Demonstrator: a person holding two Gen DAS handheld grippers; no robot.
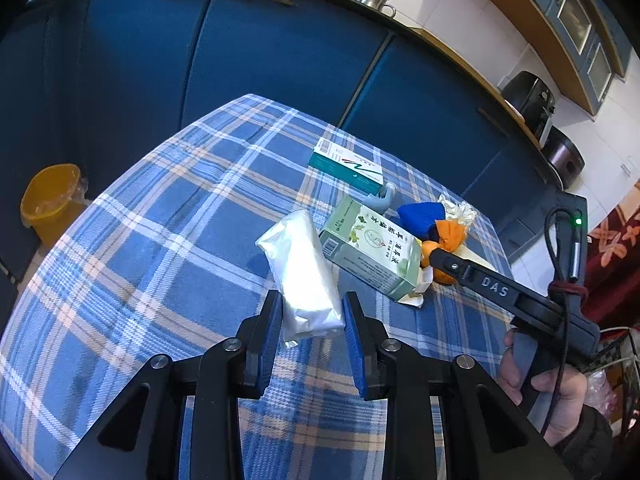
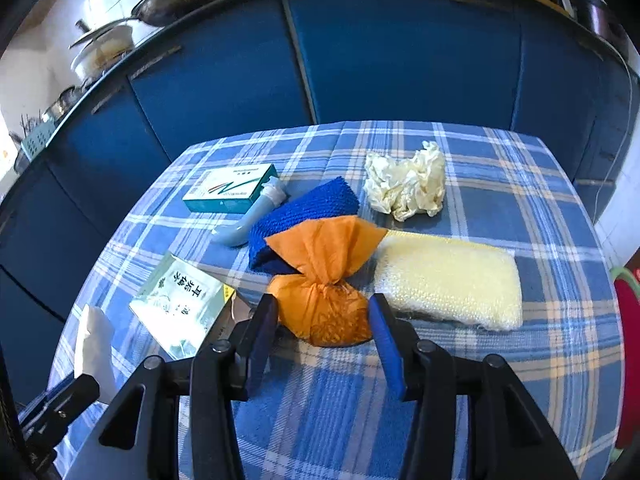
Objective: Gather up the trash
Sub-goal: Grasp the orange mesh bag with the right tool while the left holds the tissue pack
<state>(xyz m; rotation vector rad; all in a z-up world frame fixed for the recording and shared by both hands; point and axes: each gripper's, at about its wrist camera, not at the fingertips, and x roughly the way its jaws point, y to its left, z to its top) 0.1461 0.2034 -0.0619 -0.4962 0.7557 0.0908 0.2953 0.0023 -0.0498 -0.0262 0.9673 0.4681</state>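
My left gripper [image 1: 311, 312] is shut on a white plastic packet [image 1: 302, 272] and holds it over the checked tablecloth [image 1: 160, 240]; the packet also shows in the right wrist view [image 2: 94, 344]. My right gripper [image 2: 322, 316] is shut on a tied orange bag [image 2: 324, 280], which rests on the cloth. The right gripper's finger shows in the left wrist view at the orange bag [image 1: 450, 236]. A yellow bin [image 1: 50, 200] with a plastic liner stands on the floor to the left of the table.
On the cloth lie a green box [image 2: 184, 304], a teal and white box [image 2: 232, 194], a pale blue tube [image 2: 256, 220], a blue knitted cloth [image 2: 300, 220], crumpled white paper [image 2: 408, 182] and a yellow sponge cloth [image 2: 448, 280]. Blue cabinets [image 1: 280, 48] stand behind.
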